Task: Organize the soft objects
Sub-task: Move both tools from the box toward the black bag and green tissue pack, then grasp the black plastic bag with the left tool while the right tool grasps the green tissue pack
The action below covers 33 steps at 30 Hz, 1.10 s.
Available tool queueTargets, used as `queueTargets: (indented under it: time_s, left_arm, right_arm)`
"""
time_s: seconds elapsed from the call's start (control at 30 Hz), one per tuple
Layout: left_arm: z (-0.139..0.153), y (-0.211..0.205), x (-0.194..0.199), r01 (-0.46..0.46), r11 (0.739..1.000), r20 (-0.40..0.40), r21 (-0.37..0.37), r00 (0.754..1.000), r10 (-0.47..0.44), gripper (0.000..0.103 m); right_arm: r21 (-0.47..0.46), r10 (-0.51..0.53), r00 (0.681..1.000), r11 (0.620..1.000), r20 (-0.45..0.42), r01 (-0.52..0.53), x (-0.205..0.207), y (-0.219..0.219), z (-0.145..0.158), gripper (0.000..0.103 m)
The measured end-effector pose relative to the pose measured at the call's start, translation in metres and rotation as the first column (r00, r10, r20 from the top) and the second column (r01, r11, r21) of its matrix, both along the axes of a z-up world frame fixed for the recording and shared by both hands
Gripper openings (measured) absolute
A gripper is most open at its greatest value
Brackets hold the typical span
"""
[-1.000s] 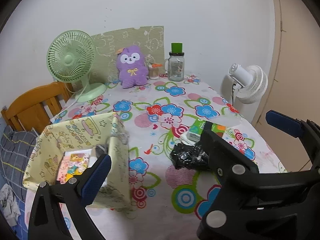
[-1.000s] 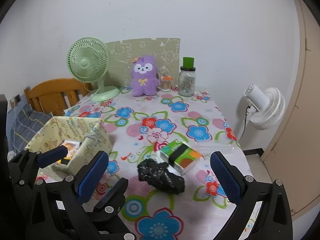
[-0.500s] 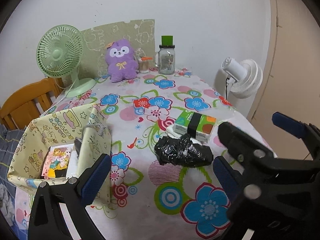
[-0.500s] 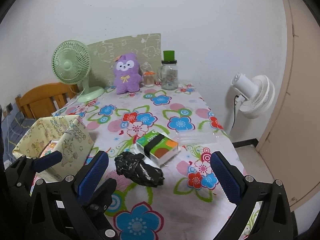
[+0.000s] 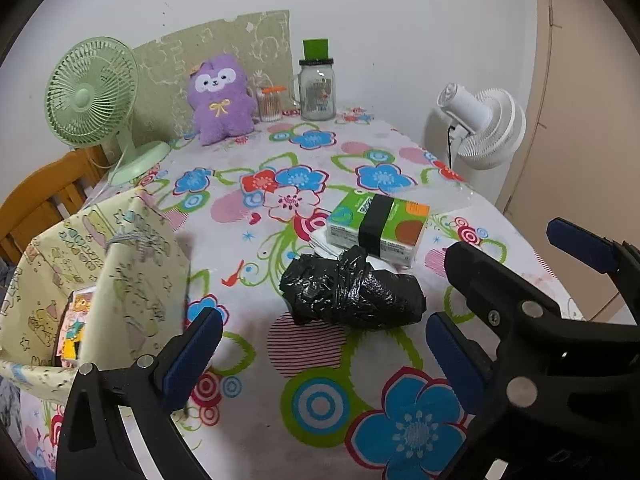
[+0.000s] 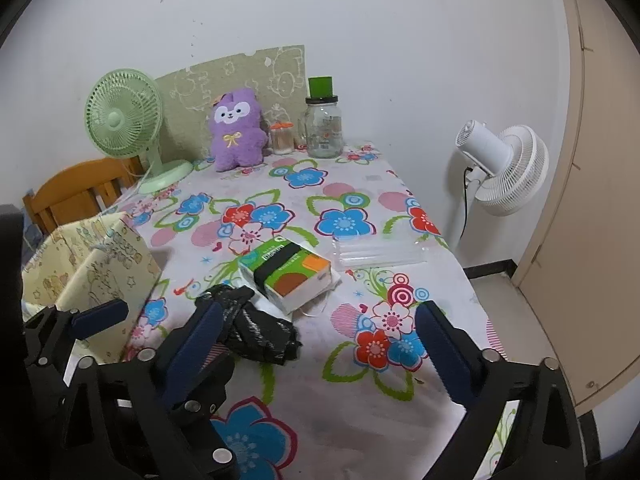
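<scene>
Both grippers hover over the near edge of the floral tablecloth (image 5: 304, 360). The left gripper (image 5: 320, 340) stands wide open and empty; the right gripper (image 6: 316, 340) has jaws wide but closing, with nothing between them. The crumpled black plastic bag (image 5: 352, 296) lies just beyond them. Touching the bag's far side sits a green tissue pack (image 5: 378, 226); left of the bag stands a yellow fabric bin (image 5: 132, 280). Well behind the bag, a purple plush (image 5: 222, 100), a glass jar (image 5: 318, 86) and a green fan (image 5: 92, 92) line the wall.
</scene>
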<state>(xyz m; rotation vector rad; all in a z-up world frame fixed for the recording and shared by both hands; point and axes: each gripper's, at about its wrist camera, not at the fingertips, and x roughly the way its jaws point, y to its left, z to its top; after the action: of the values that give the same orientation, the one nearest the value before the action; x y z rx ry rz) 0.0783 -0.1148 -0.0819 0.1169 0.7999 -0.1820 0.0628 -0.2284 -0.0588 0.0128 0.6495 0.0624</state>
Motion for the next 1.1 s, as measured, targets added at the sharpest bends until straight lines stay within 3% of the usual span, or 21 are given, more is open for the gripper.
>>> queueTargets:
  time_s: [0.43,1.1]
  left_arm:
    - [-0.021,0.001,0.019,0.006,1.0,-0.061,-0.027,0.998,-0.007,0.102]
    - [-0.031,-0.014,0.055,0.039,0.999,-0.073,-0.029,0.997,-0.041,0.102]
  right_arm:
    - [0.029,0.021,0.998,0.999,-0.065,-0.02,0.021,-0.003,-0.022,0.096]
    - [0.017,0.043,0.993,0.999,-0.113,-0.041,0.061,0.0,-0.035,0.093]
